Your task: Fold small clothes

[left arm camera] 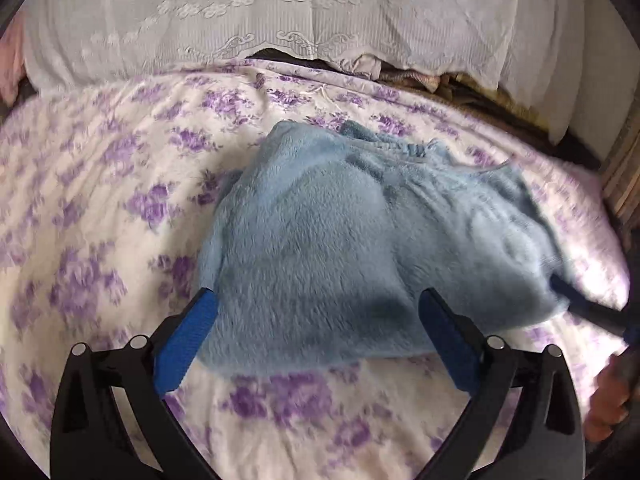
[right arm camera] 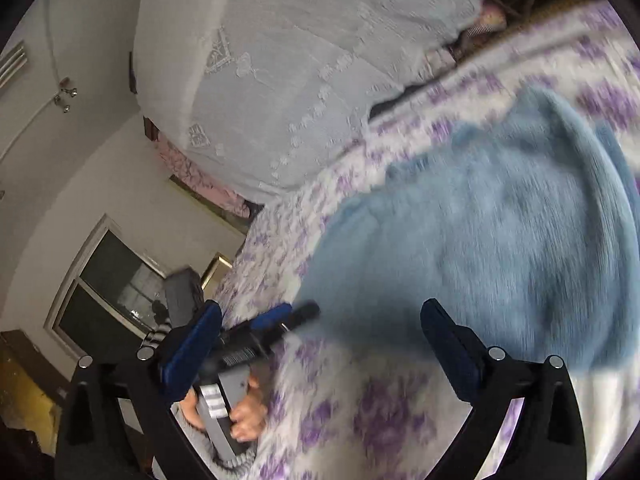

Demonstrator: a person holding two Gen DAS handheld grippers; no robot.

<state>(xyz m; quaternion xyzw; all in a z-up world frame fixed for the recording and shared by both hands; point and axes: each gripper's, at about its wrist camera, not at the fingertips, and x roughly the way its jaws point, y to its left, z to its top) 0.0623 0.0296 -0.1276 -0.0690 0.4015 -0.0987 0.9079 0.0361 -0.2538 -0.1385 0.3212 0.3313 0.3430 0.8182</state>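
My left claw [left arm camera: 316, 312] stands wide, its blue pads [left arm camera: 184, 340] spread to either side of the near hem of the blue fleece garment [left arm camera: 360, 232]; the hem seems to lie between them, but I cannot tell whether either pad touches the cloth. The garment rests crumpled on the bed [left arm camera: 100, 184], on a white cover printed with purple flowers, toward the bed's right side and well short of its far edge, where a white lace cloth [left arm camera: 280, 20] hangs over what is stacked behind. My right claw [right arm camera: 320, 332] is also wide, and through its own camera the frame is tilted and blurred, with the fleece filling the right half and its lower edge reaching down between the fingers; whether it touches the cloth I cannot tell. In the left camera part of my right claw shows as a dark finger at the garment's right corner, with my right hand [left arm camera: 608, 400] below it at the bed's right edge. In the right camera my left hand [right arm camera: 248, 416] grips the grey handle of the other claw near the bed's left edge.
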